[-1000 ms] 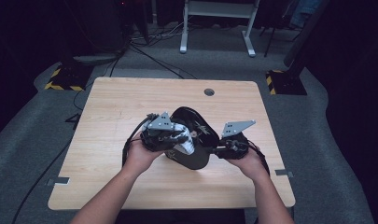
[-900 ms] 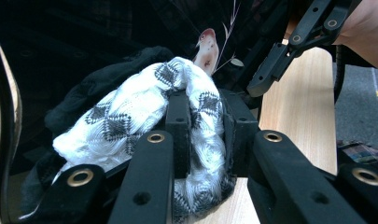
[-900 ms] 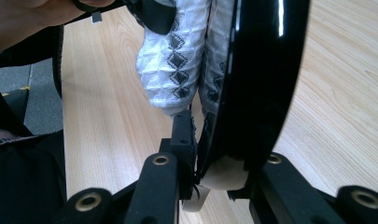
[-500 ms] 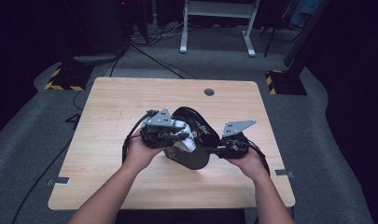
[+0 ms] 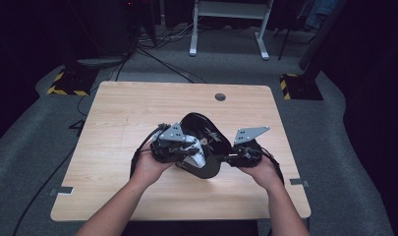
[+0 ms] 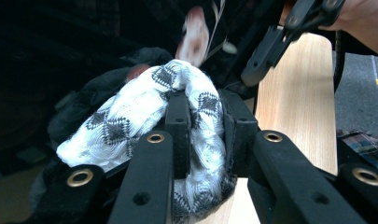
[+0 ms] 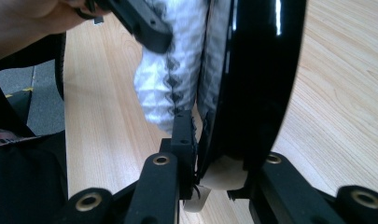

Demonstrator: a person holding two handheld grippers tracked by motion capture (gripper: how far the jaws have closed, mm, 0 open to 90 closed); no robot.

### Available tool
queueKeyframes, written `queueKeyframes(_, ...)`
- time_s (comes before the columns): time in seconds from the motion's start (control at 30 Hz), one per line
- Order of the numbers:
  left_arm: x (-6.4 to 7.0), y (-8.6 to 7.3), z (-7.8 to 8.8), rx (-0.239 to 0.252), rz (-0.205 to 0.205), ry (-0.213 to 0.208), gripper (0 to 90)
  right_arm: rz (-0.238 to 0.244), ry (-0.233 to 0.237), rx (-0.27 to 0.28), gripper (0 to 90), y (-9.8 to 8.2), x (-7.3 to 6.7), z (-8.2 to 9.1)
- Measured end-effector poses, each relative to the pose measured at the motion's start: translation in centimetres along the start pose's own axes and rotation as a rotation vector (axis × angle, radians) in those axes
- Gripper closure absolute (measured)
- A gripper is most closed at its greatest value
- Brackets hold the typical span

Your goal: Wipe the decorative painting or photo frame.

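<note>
A glossy black shell-like case (image 5: pixel 212 133) stands tilted on the wooden table (image 5: pixel 127 113), between both hands. A white cloth with a black diamond pattern (image 5: pixel 199 158) bulges from its open side. My left gripper (image 5: pixel 192 153) comes in from the left and is shut on that cloth (image 6: pixel 130 116), which is pinched between the jaws (image 6: pixel 207 116). My right gripper (image 5: pixel 230 157) comes in from the right and is shut on the case's rim. In the right gripper view the jaws (image 7: pixel 214 140) clamp the black wall (image 7: pixel 256 70) and its lining, with the cloth (image 7: pixel 172 60) just behind.
A round cable hole (image 5: pixel 220 97) lies near the table's far edge. Cables trail from the left gripper off the table's left side. A white desk frame (image 5: pixel 228 29) stands on the grey floor beyond, and the surroundings are dark.
</note>
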State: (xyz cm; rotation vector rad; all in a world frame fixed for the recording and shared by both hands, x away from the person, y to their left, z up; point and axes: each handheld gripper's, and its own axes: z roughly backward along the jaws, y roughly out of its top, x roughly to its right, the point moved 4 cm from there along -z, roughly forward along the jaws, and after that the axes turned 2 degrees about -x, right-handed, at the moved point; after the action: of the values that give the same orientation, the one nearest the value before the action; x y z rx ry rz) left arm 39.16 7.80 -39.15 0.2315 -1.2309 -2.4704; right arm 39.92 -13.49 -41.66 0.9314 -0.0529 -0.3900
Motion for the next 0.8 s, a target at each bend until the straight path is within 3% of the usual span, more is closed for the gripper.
queueKeyframes(0.2,-0.1,-0.5,-0.1,0.008,0.017,-0.014,76.2,-0.002,0.001,0.002,77.7,0.0,0.0,0.0)
queueKeyframes(0.5,0.1,-2.5,-1.4,-0.029,0.043,-0.035,76.2,0.002,0.002,0.002,77.7,0.1,-0.1,-0.1)
queueKeyframes(0.63,-0.2,-1.9,-1.0,-0.024,0.046,-0.046,76.1,0.002,0.002,0.001,77.7,0.1,-0.1,-0.1)
queueKeyframes(0.8,-0.8,-0.3,0.5,0.008,0.032,-0.018,76.1,-0.002,0.002,0.002,77.7,0.0,0.0,-0.1)
